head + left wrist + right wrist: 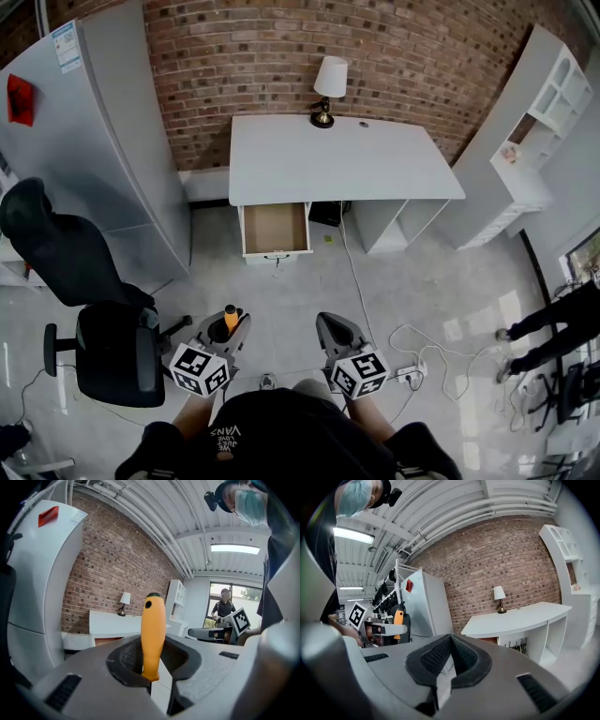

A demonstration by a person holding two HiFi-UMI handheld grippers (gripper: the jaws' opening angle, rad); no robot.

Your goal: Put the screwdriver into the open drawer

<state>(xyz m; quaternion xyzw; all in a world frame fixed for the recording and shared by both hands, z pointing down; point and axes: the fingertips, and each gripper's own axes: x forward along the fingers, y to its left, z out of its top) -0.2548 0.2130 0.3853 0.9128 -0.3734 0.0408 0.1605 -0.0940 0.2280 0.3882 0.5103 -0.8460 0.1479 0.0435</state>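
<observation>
Orange plastic, the screwdriver (pixel 153 634) handle stands upright, pinched low in my left tongs (pixel 151 665). I judge it light, stiff and a bit slick, so the thick handle is the place to grip. The open drawer (pixel 275 228) waits well ahead under the tabletop (pixel 342 155). My right tongs (pixel 451 644) are pressed together, empty.

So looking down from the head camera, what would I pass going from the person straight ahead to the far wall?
Left gripper holding the orange screwdriver, open drawer, white desk, lamp, brick wall.
</observation>
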